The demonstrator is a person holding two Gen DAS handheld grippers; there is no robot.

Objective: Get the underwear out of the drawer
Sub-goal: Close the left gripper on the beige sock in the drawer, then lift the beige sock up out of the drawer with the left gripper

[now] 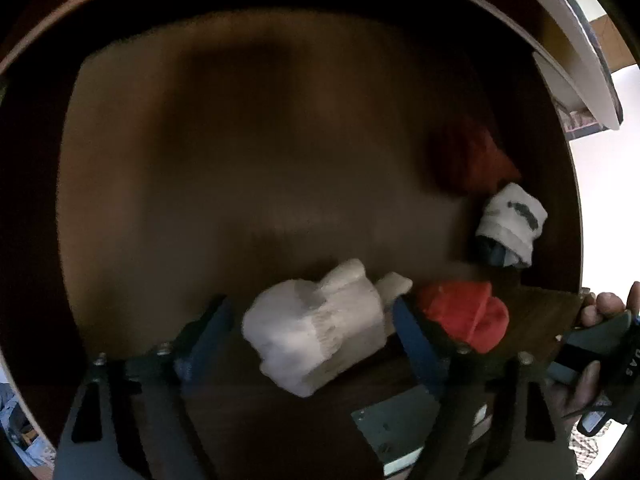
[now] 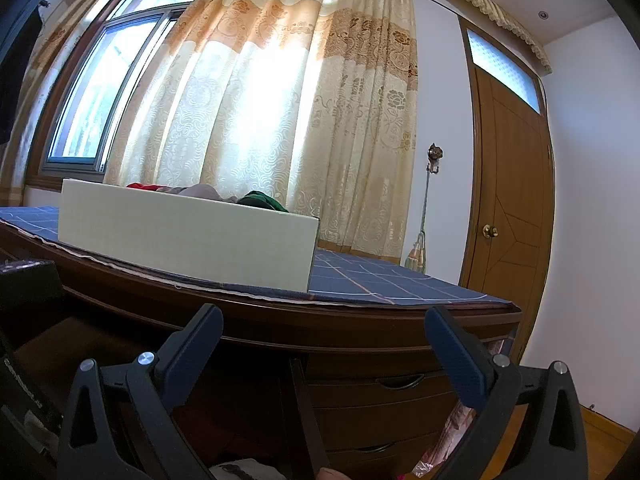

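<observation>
Red rolls (image 1: 466, 314) and a grey-banded one (image 1: 510, 224) flank the white bundle (image 1: 320, 320).

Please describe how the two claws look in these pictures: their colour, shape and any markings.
The left claw has black frames with silver screws and blue pads on its fingers. The right claw has the same form: black triangular frames with cut-out slots, round silver bolts, dark blue fingers. No cables or sleeves are visible.

My left claw (image 1: 312, 320) has blue pads on dark grey fingers, silver screws at the joints. My right claw (image 2: 322, 344) looks identical: black arms, navy pads.
</observation>
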